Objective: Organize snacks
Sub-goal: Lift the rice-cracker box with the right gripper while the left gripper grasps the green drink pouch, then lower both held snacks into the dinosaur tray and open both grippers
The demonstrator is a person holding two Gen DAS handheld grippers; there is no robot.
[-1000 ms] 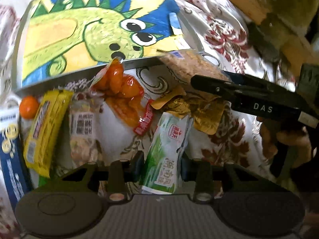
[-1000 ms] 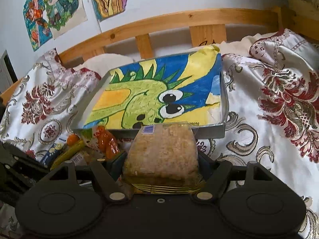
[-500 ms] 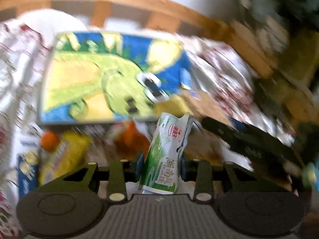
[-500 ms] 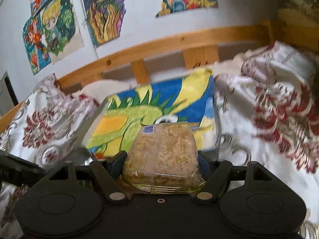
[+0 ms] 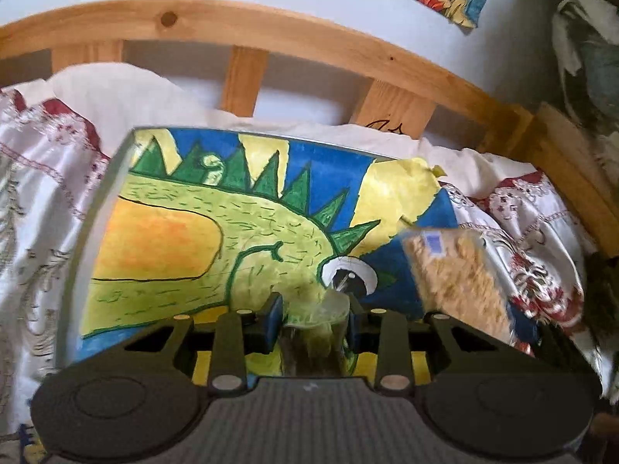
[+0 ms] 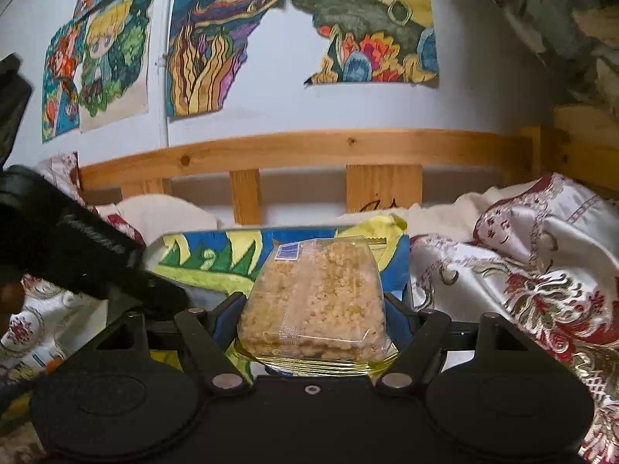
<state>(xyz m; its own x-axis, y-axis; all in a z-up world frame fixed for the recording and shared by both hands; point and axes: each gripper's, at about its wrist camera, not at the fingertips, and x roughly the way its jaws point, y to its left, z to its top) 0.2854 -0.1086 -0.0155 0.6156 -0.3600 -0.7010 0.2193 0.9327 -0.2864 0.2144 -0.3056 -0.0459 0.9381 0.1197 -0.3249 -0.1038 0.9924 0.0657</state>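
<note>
**A:** What is each hand carrying?

**B:** The right gripper (image 6: 311, 332) pinches a clear-wrapped puffed-grain cake (image 6: 313, 301) by its lower sides, over the near edge of the tray (image 6: 404, 266). I'd judge it light and crumbly, with a slick crinkly film: hold it broad and gentle, low on the block, or it cracks.

**A:** And the left one?

**B:** The left gripper (image 5: 311, 323) has just closed tighter on a soft green-and-white pouch (image 5: 313, 332), blurred here, hanging between the pads above the tray. It looks limp and squashy, likely to sag or slide, so the grip belongs on the body, not the crimped end.

**A:** Where would they go?

**B:** Probably into that shallow grey tray, lined with a painted paper dinosaur (image 5: 232, 232), flat and smooth. Around it lies a glossy, slippery-looking embroidered bedspread (image 6: 522, 290), then the wooden headboard (image 6: 309, 150) and paper drawings (image 6: 220, 38) on the wall.
</note>
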